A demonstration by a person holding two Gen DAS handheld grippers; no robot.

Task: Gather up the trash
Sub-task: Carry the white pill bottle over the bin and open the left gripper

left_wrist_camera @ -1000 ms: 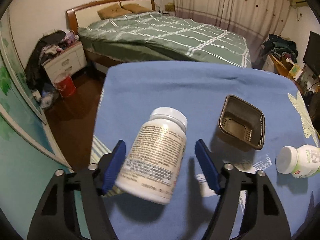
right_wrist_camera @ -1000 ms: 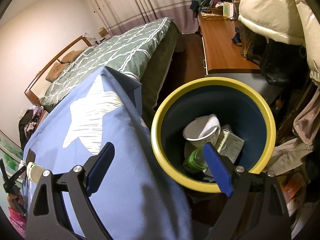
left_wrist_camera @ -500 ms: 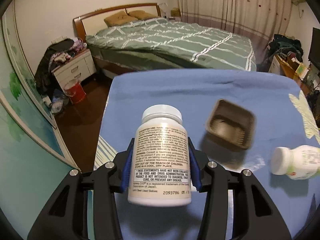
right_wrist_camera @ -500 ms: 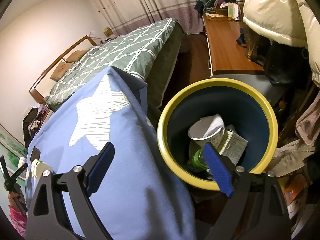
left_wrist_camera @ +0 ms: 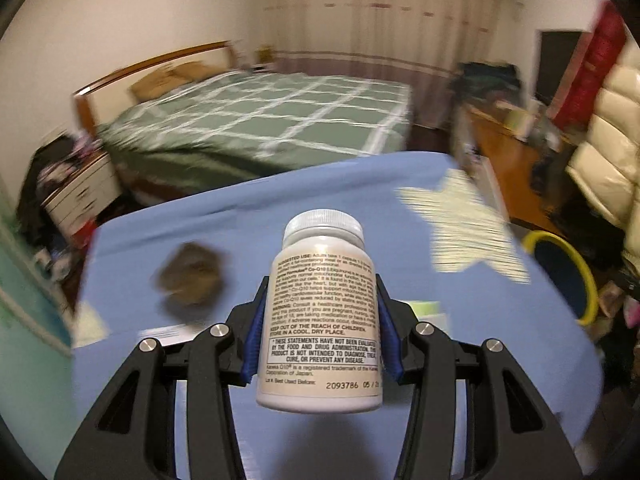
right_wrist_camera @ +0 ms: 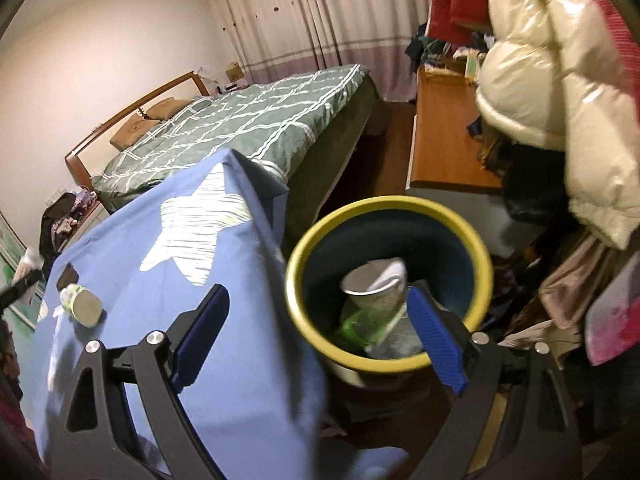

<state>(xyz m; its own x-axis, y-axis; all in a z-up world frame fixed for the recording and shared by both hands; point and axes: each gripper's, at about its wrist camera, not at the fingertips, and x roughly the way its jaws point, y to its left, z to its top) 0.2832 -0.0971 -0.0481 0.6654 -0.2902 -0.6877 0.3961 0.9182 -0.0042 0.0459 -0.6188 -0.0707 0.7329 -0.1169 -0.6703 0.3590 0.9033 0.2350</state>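
The white supplement bottle [left_wrist_camera: 320,312], loose between spread pads a second ago, is now clamped upright by the left gripper [left_wrist_camera: 319,334] and carried above the blue tablecloth [left_wrist_camera: 200,232]; the yellow-rimmed bin [right_wrist_camera: 388,280] is probably next. The right gripper [right_wrist_camera: 316,340] is held agape, empty.

Left gripper [left_wrist_camera: 320,334], right gripper [right_wrist_camera: 318,338]: black angular frames, silver screws, ribbed blue pads [right_wrist_camera: 434,338].

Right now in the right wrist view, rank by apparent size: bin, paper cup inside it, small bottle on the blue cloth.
1. Yellow-rimmed bin: clearly the largest.
2. Paper cup inside the bin.
3. Small bottle lying on the blue cloth: looks smallest, but it sits farther from the camera than the cup, so their true order is unsure.
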